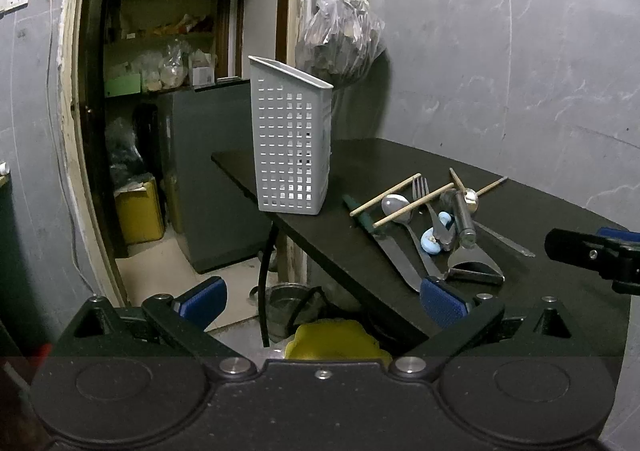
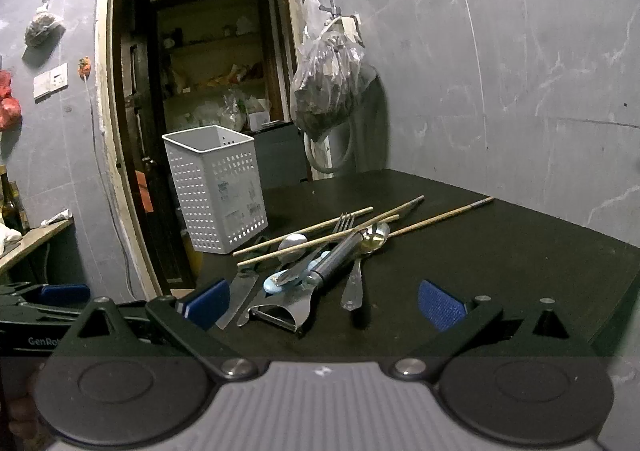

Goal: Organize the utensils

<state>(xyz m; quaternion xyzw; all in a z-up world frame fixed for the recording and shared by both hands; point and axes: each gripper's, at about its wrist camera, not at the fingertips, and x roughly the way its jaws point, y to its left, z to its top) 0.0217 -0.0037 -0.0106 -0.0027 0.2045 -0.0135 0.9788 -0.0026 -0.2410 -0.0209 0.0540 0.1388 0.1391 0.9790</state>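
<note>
Both your left claw [image 1: 322, 301] and right claw [image 2: 324, 303] are spread wide and empty. The utensils [image 2: 320, 255] lie heaped and crossed near the surface's [image 2: 500, 259] front edge, beside the white basket [image 2: 218, 187] at its left edge. The steel pieces look stiff, thin and slippery, so pinch a handle end that overhangs; the chopsticks [image 2: 304, 231] look light and likely to roll.
</note>
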